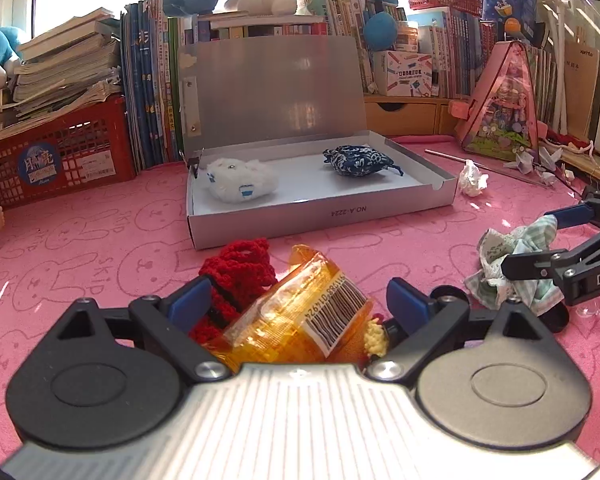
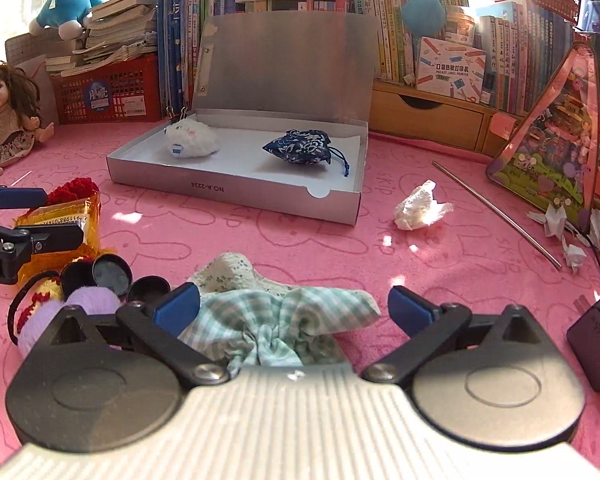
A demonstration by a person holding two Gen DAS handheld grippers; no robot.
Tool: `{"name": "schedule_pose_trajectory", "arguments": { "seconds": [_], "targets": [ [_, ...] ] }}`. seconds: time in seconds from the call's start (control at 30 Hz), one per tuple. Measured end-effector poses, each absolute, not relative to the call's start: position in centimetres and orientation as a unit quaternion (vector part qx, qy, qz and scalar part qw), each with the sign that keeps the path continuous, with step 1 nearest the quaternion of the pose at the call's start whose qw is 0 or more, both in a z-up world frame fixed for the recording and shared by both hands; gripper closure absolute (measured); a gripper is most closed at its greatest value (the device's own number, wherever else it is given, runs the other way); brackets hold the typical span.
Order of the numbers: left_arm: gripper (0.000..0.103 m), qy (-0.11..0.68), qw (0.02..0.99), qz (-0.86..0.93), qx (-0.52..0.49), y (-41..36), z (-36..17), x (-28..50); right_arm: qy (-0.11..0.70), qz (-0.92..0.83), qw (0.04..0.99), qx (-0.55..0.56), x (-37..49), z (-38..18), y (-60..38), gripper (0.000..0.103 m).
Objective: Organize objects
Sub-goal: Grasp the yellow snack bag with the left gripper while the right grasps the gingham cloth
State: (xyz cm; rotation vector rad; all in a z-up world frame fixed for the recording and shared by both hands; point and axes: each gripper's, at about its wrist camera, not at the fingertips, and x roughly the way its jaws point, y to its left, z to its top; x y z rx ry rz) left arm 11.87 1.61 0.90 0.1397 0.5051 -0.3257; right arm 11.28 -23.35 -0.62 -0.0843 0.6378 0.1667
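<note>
Pink mat [image 1: 100, 248], doll [image 2: 4, 120] only in right view, both grippers' fingers spread, holding nothing.

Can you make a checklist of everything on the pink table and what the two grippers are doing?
Surface: pink bunny-print mat, sunlit.
Job's things: open grey box holds a white plush and a blue pouch, apart. Orange packet and red knit sit between the left fingers; checked cloth between the right fingers.
Clutter: crumpled tissue, metal rod, black lids, purple knit, paper cranes.
Grippers: left gripper open around the packet; right gripper open around the cloth.
Cables: thin black one at the right edge.
Surroundings: books, red basket, doll, plush toys.
</note>
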Motion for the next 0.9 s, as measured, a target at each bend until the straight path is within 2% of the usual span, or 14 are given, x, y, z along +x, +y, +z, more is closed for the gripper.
{"name": "schedule_pose_trajectory", "arguments": {
  "seconds": [0.13,0.37,0.43,0.5,0.6,0.77,0.9],
  "targets": [
    [0.007,0.241,0.951,-0.165,0.105,0.8,0.4,11.5,0.315,0.085,0.944,-0.041,11.2,-1.0,-23.0,0.000],
    [0.008,0.245,0.948,-0.180,0.094,1.2,0.4,11.4,0.326,0.086,0.941,-0.039,11.3,-1.9,-22.8,0.000],
    [0.015,0.243,0.947,-0.190,0.092,1.2,0.5,11.1,0.327,0.086,0.940,-0.037,11.3,-2.0,-22.8,0.000],
    [0.029,0.243,0.946,-0.193,0.097,1.1,0.6,10.8,0.329,0.087,0.940,-0.036,11.3,-2.1,-22.8,0.000],
    [0.039,0.244,0.946,-0.184,0.106,1.1,0.5,10.7,0.332,0.089,0.938,-0.029,11.3,-2.1,-22.9,0.000],
    [0.048,0.253,0.945,-0.190,0.086,1.8,0.9,10.7,0.336,0.095,0.937,-0.021,11.2,-1.9,-23.0,0.007],
    [0.046,0.254,0.942,-0.197,0.096,1.8,0.7,10.8,0.336,0.104,0.936,-0.027,10.9,-1.8,-22.6,0.016]
  ]
}}
